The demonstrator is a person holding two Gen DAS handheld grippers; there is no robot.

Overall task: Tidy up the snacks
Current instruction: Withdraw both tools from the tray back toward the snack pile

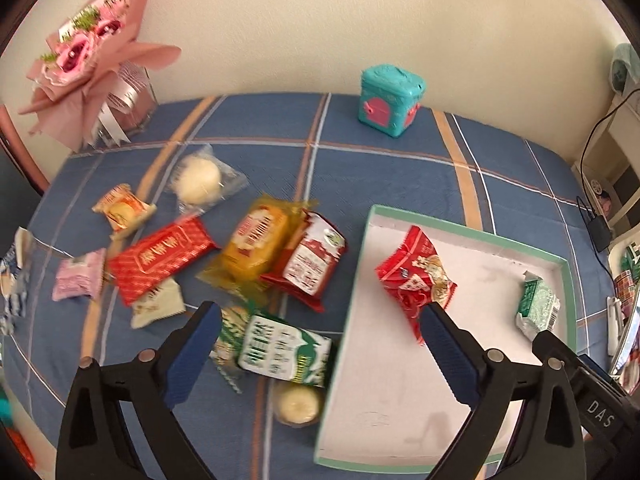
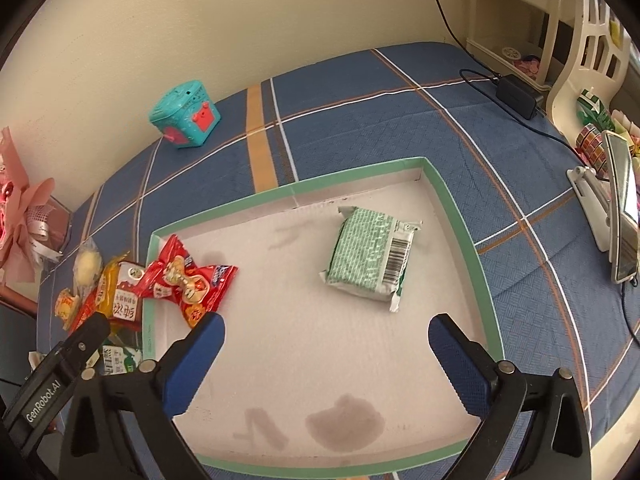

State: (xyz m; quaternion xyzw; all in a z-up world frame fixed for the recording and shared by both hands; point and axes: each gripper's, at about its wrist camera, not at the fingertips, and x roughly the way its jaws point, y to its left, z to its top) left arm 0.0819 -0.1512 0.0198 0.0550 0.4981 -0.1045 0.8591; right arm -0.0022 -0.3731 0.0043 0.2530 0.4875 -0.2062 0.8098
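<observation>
A shallow white box with a green rim [image 1: 472, 229] [image 2: 460, 220] lies on the blue plaid cloth. Inside it are a red snack packet [image 1: 412, 276] [image 2: 188, 280] and a green-and-silver packet [image 1: 536, 308] [image 2: 370, 254]. My left gripper [image 1: 320, 320] is open and empty, hovering above a green-and-white packet [image 1: 284, 350] beside the box. My right gripper [image 2: 326, 328] is open and empty above the box floor. Several loose snacks lie left of the box: a red bar [image 1: 160, 258], a yellow packet [image 1: 256, 246], a red-and-white packet [image 1: 312, 260].
A teal toy box [image 1: 390, 100] [image 2: 185, 115] stands at the back by the wall. A pink bouquet [image 1: 88, 60] is at the back left. A charger with cable [image 2: 518, 96] and a phone on a stand [image 2: 622, 216] are at the right.
</observation>
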